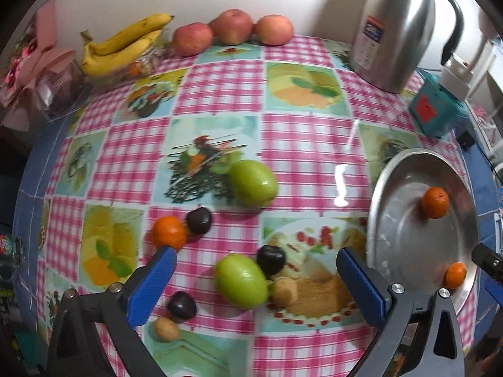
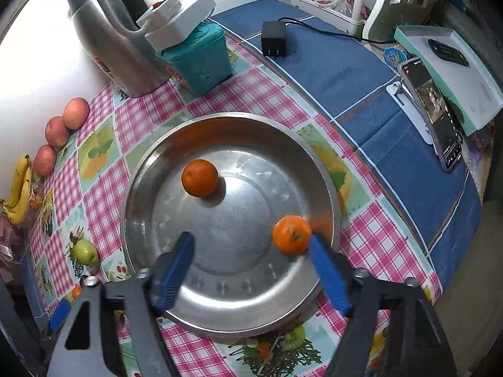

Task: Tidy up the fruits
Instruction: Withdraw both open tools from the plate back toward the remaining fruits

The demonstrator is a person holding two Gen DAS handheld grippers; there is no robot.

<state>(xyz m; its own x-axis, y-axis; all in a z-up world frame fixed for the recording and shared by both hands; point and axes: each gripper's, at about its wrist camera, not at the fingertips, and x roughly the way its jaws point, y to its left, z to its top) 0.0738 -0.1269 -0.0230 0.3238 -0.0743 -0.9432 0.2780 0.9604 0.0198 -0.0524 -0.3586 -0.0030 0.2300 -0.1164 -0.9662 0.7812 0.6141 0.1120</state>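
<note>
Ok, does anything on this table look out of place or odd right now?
Nothing looks spilled or damaged. Two oranges sit in the steel pan, while a third orange, green fruits and dark plums lie loose on the tablecloth.

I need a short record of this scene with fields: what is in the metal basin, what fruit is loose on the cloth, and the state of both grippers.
basin: two oranges
loose fruit: two green fruits, three dark plums, one orange
left gripper: open, empty
right gripper: open, above basin
</note>
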